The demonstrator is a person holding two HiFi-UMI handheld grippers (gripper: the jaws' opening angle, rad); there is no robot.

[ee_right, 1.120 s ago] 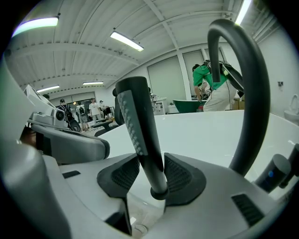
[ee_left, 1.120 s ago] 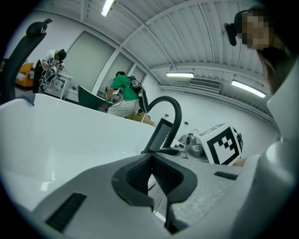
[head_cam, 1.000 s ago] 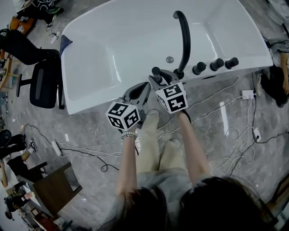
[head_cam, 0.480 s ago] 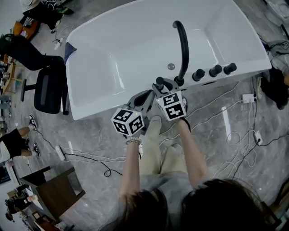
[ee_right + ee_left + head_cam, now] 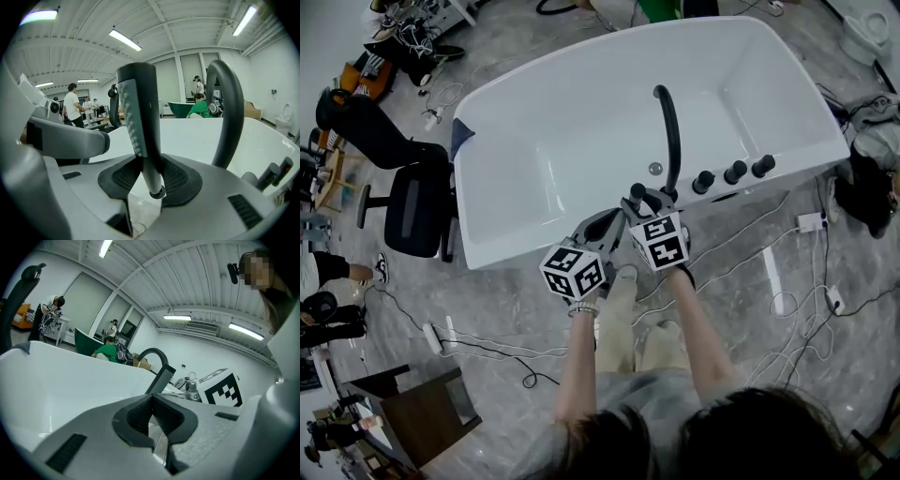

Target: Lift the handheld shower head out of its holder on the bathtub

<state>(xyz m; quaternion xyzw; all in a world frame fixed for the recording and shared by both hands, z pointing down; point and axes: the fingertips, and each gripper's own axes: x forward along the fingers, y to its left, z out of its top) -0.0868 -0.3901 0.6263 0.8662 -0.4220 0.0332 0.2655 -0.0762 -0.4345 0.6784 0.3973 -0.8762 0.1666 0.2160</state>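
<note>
The black handheld shower head [image 5: 138, 122] stands upright between the pads of my right gripper [image 5: 150, 176]. Its nozzle face is turned left, and its lower end hangs free above a small round fitting [image 5: 135, 229]. The jaws have just been closing on it. In the head view the right gripper [image 5: 642, 202] holds the shower head [image 5: 637, 191] at the near rim of the white bathtub [image 5: 581, 112]. My left gripper [image 5: 598, 225] hovers just left of it. Its fingertips [image 5: 151, 399] meet, with nothing between them.
A curved black spout [image 5: 668, 131] and three black knobs [image 5: 733, 172] stand on the tub's rim to the right of the grippers. A black office chair [image 5: 412, 211] is left of the tub. Cables [image 5: 787, 272] and a power strip [image 5: 814, 222] lie on the grey floor.
Both grippers have risen a little at the tub's rim, and the shower head has come up with the right one. The head camera has pulled back.
</note>
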